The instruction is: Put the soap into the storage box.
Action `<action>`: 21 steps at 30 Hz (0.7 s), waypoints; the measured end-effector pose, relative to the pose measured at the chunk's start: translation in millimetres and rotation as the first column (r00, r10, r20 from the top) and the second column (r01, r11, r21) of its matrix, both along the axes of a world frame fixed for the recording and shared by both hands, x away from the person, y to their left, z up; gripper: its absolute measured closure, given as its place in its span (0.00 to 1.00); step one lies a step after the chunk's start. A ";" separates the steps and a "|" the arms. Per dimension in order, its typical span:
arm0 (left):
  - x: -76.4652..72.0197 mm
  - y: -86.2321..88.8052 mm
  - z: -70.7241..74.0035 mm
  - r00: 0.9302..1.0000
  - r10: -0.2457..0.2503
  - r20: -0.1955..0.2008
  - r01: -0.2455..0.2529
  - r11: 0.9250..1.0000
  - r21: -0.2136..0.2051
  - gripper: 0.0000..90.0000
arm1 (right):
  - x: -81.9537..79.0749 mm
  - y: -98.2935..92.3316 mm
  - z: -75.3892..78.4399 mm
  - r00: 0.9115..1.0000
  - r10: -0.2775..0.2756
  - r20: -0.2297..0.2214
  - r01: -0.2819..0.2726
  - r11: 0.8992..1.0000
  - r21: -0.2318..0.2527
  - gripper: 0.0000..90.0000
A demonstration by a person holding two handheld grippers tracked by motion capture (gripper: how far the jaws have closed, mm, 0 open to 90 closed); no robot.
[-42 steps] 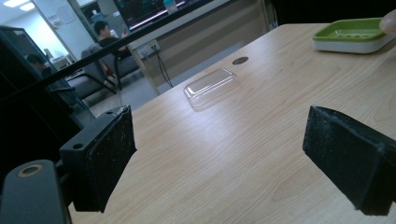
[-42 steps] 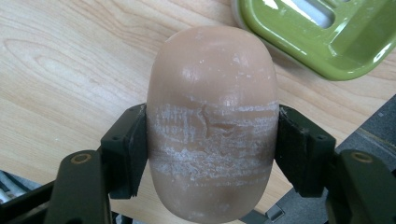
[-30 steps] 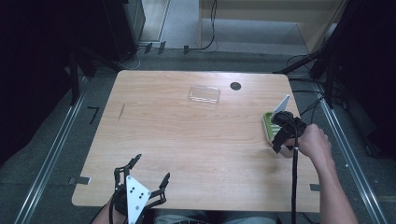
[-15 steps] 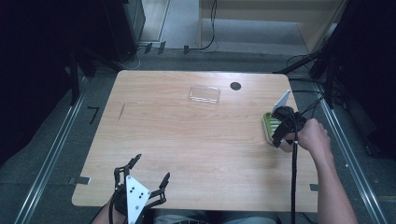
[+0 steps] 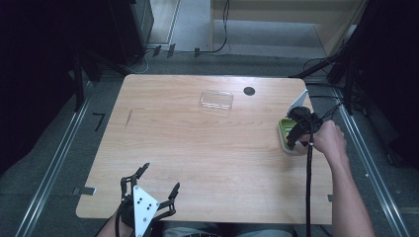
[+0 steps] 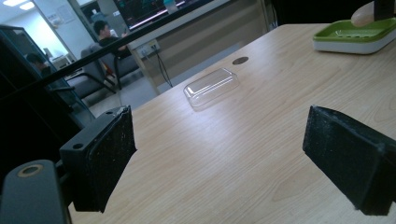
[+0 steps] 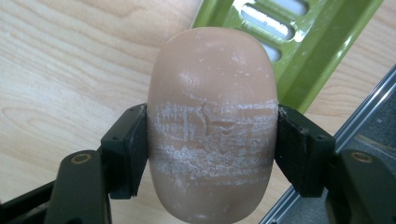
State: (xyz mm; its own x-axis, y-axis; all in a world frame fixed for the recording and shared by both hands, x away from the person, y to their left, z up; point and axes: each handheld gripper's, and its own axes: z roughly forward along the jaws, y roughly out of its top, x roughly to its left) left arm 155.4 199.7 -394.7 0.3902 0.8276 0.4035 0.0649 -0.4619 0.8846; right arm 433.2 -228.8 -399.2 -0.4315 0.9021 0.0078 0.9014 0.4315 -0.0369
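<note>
slightly shifted at the table's right edge, right gripper (image 7: 212, 154) clamps the soap bar (image 7: 212, 126) above the green dish (image 5: 285, 132); placement remains, left gripper (image 5: 148, 190) gaping, empty.

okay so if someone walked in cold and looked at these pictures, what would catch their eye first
First, the pinkish bar of soap, scuffed white across its middle, clamped between the right gripper jaws above the green slotted soap dish at the table's right edge. Next, the left gripper at the near edge, jaws wide apart on nothing. Beyond it, a clear plastic lid lies alone towards the far side.
</note>
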 end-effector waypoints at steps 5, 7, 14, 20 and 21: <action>0.0 0.0 -0.1 1.000 0.000 0.000 0.000 1.000 0.001 0.11 | 4.1 -2.4 1.2 1.000 -0.021 0.015 0.020 1.000 0.017 0.37; 0.0 0.0 -0.1 1.000 0.000 0.000 0.000 1.000 0.001 0.11 | 5.9 -3.7 0.3 1.000 -0.024 0.014 0.024 1.000 0.018 0.37; 0.1 0.0 -0.1 1.000 0.000 0.000 0.000 1.000 0.002 0.11 | 15.7 -8.4 -2.8 0.998 -0.057 0.033 0.056 0.998 0.040 0.37; 0.0 0.1 -0.2 1.000 -0.001 0.000 0.001 1.000 0.002 0.11 | 20.0 -15.9 -5.9 0.993 -0.101 0.066 0.097 0.994 0.058 0.37; 0.0 0.0 -0.2 1.000 0.000 0.000 0.000 1.000 0.002 0.11 | 20.7 -17.1 -6.8 0.991 -0.108 0.072 0.104 0.993 0.060 0.37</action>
